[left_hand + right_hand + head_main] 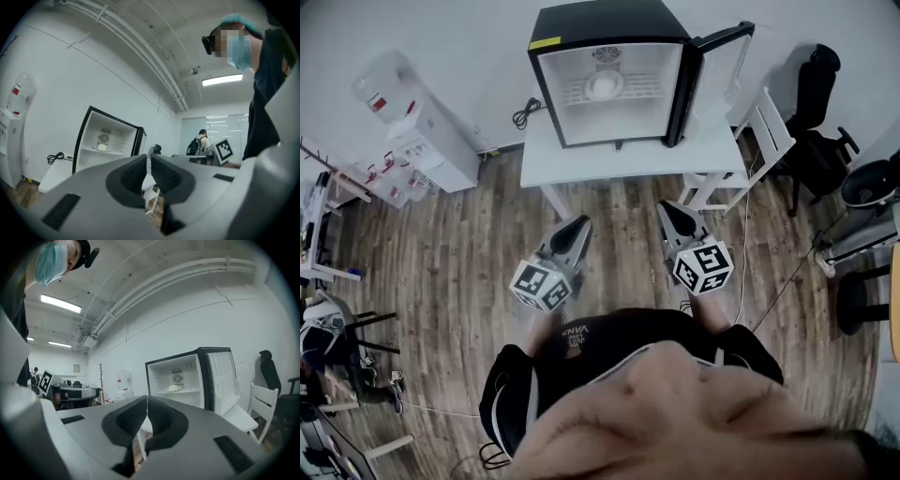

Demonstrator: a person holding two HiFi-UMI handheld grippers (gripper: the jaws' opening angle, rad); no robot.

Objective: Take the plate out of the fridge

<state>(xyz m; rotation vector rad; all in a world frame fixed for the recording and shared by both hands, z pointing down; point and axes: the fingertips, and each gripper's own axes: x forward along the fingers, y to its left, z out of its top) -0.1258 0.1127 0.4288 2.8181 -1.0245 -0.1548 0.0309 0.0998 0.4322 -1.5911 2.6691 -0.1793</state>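
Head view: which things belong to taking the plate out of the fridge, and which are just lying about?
Job: plate, on the shelf of the open fridge; left gripper and right gripper, both shut, empty.
Lying about: water dispenser, white chair, office chair, cable.

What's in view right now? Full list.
fridge: 1, black, white inside, door open, on the table
plate: 1, white, on the fridge shelf
table: 1, white, against the wall
cable: 1, black, left of the fridge
water dispenser: 1, white, left of the table
chair: 1, white, right of the table
office chair: 1, black, far right
left gripper: 1, grey, shut, empty, facing the fridge
right gripper: 1, grey, shut, empty, facing the fridge
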